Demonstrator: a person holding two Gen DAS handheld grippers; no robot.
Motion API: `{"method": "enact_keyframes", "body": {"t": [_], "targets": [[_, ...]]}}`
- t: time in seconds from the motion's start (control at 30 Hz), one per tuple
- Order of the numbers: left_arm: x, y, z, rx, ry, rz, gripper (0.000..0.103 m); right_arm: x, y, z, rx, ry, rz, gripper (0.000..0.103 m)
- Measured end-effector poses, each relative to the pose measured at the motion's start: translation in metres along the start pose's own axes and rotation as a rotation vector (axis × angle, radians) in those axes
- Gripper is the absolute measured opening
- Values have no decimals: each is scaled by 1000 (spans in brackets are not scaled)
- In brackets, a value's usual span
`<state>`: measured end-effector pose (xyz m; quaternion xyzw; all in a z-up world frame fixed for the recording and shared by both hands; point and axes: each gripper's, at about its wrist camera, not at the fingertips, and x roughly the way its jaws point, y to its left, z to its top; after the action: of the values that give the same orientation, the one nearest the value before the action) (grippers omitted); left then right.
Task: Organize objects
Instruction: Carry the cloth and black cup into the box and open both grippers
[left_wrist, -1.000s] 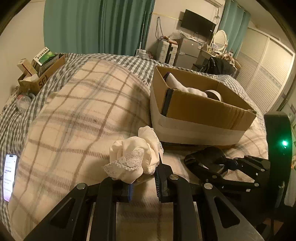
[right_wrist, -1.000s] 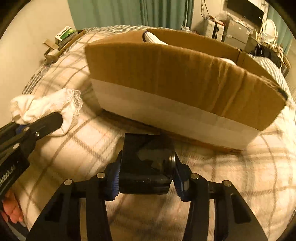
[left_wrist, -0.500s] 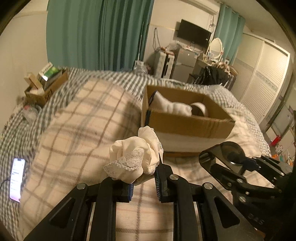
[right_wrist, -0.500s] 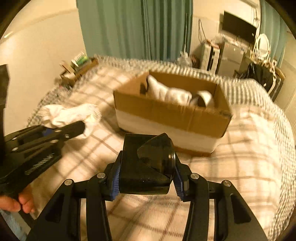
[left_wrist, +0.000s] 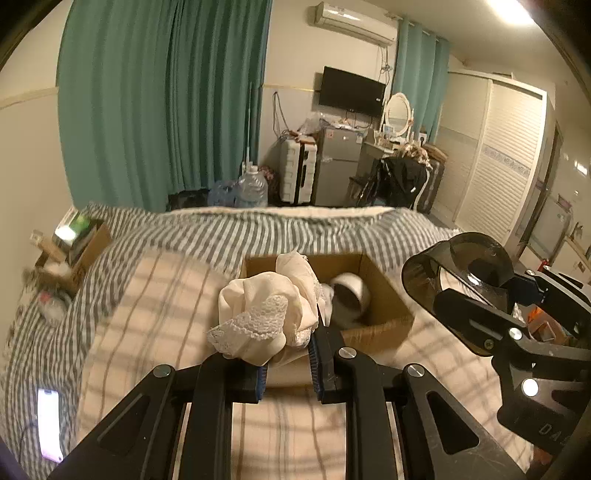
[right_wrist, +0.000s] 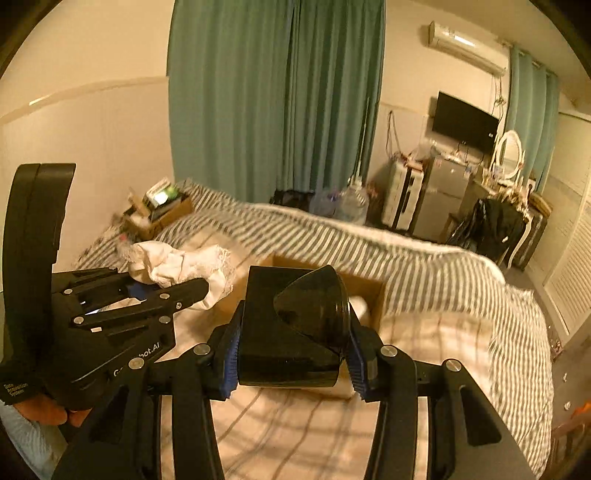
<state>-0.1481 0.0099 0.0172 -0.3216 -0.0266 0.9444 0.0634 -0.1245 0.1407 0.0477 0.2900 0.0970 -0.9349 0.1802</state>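
My left gripper (left_wrist: 286, 363) is shut on a cream lace-trimmed cloth (left_wrist: 266, 317), held in the air above the plaid bed. The same cloth (right_wrist: 181, 266) shows at the left of the right wrist view, with the left gripper (right_wrist: 192, 291) under it. My right gripper (right_wrist: 291, 356) is shut on a glossy black box-shaped object with a cone-shaped part (right_wrist: 295, 325); in the left wrist view that black object (left_wrist: 461, 273) hangs at the right. An open cardboard box (left_wrist: 384, 325) lies on the bed below and ahead, holding a white round item (left_wrist: 351, 291).
A phone (left_wrist: 48, 421) with a lit screen lies at the bed's left edge. A small cardboard box of clutter (left_wrist: 74, 247) sits at the far left of the bed. Beyond the bed stand water bottles (left_wrist: 251, 188), a suitcase, a fridge and a dressing table. A hand (right_wrist: 48, 413) holds the left gripper.
Both grippers have risen well above the bed with their loads still held. The cardboard box now looks smaller and lower, and more of the room shows.
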Motion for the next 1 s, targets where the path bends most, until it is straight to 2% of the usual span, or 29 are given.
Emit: {"method": "enact_keyframes", "body": {"t": [0.23, 0.47, 0.57, 0.8, 1.0], "targets": [[38, 3, 43, -4, 0, -13, 18, 26, -29, 47, 12, -32, -27, 46], [98, 10, 59, 7, 53, 4, 18, 87, -50, 74, 21, 7, -35, 46], [123, 15, 53, 7, 89, 4, 18, 117, -55, 71, 21, 46, -29, 46], [175, 21, 25, 23, 188, 3, 18, 189, -66, 30, 44, 175, 8, 46], [195, 19, 7, 36, 239, -5, 19, 207, -69, 4, 51, 208, 46, 46]]}}
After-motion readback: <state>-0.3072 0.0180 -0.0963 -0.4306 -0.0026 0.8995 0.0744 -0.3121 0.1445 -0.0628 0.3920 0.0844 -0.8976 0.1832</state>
